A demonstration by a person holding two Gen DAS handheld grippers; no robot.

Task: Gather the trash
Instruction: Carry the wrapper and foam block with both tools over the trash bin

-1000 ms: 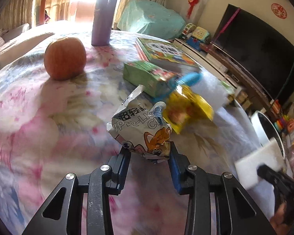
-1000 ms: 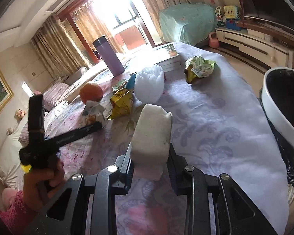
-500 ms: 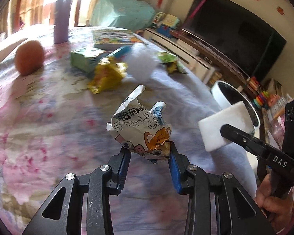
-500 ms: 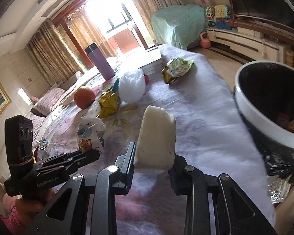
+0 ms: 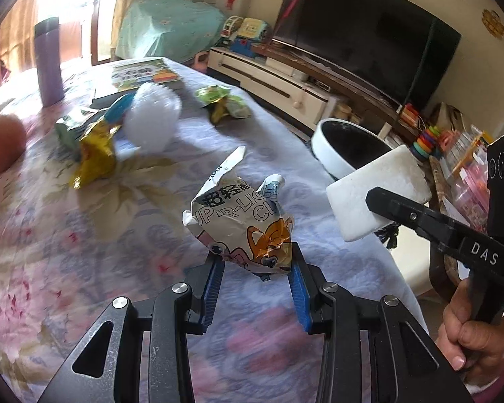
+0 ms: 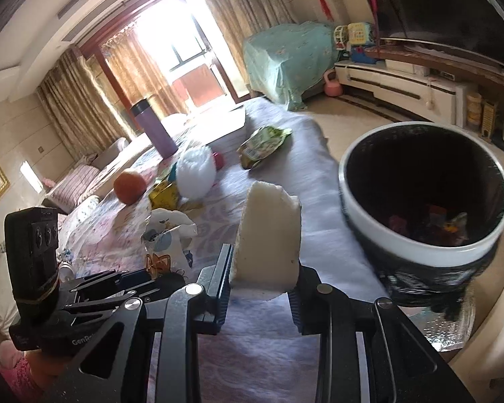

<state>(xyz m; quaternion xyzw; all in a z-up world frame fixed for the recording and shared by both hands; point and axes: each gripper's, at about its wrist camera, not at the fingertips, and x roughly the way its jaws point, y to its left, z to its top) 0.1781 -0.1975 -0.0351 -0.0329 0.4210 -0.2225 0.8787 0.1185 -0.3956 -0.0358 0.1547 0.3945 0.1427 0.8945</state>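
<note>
The floral-clothed counter (image 5: 84,235) is carrying scattered wrappers, the white-rimmed trash bin (image 6: 423,252) is standing beside it, the right claw (image 6: 260,288) is clenching a white foam block (image 6: 268,235), and the left claw (image 5: 255,278) is clenching a crumpled snack bag (image 5: 242,221) above the counter

Both wrist views share the table (image 5: 84,235).

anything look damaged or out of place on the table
Crumpled yellow wrapper and green snack bag lie loose on the tablecloth among an orange and flask. The held packet is torn open.
</note>
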